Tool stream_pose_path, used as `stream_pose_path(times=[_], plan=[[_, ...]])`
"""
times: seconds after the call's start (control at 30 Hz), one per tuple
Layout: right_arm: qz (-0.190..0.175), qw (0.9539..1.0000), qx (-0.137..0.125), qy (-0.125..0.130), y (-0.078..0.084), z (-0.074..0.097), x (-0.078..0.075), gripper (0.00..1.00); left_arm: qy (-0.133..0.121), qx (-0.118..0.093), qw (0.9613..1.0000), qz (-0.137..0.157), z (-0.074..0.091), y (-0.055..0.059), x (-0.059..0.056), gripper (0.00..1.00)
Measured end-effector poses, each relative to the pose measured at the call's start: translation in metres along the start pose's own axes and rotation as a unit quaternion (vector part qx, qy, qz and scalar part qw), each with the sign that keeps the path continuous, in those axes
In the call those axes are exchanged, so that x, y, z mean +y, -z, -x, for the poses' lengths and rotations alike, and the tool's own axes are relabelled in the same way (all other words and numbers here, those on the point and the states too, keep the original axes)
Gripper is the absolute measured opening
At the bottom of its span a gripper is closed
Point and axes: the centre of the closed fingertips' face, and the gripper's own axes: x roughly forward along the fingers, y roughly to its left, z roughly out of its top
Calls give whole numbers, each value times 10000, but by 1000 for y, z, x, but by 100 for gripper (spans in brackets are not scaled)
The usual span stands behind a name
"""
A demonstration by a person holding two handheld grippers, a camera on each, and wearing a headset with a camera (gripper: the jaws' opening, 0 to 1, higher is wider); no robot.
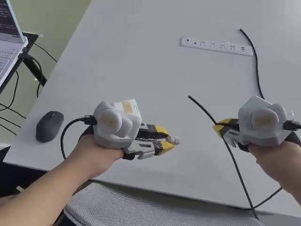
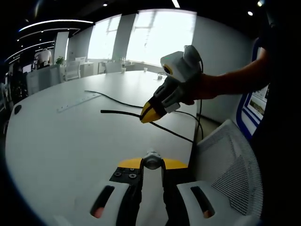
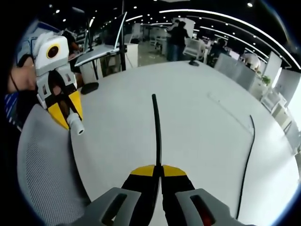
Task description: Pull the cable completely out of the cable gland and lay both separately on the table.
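Head view showed the left gripper (image 1: 170,140) over the near part of the white table (image 1: 117,61), with its jaws clamped on the small grey cable gland (image 1: 174,140), which stuck out to the right past the yellow tips. To the right of it, and apart from it, the right gripper (image 1: 217,127) pointed left, its jaws closed on the black cable (image 1: 202,109). The free end of this cable reached far and left of the jaws, with nothing on it, and it did not touch the gland; the other part ran toward the near edge of the table and passed over it. In the right gripper view the cable rose straight from between the two closed yellow tips, and the gland was seen at the left, at the tip of the other gripper. In the left gripper view the gland sat between the tips, with the cable lying across the table farther away. A white power strip (image 1: 217,46) lay at the far right side, and a second black cable (image 1: 256,66) ran from it toward the near right. A dark mouse (image 1: 49,125) rested near the left edge of the table, a laptop (image 1: 7,44) stood beyond that edge, and a mesh chair (image 1: 117,207) was below the near edge
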Motion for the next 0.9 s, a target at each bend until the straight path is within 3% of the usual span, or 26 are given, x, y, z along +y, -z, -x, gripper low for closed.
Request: stream_pose_path(times=[0.43,0.9], plan=[[352,9993,63,-132,-33,-36,6,0,15,-32,10000,61,7,18,13,15],[1018,9941,167,-334,-67,-71,25,0,144,-49,9998,97,9,43,18,15]])
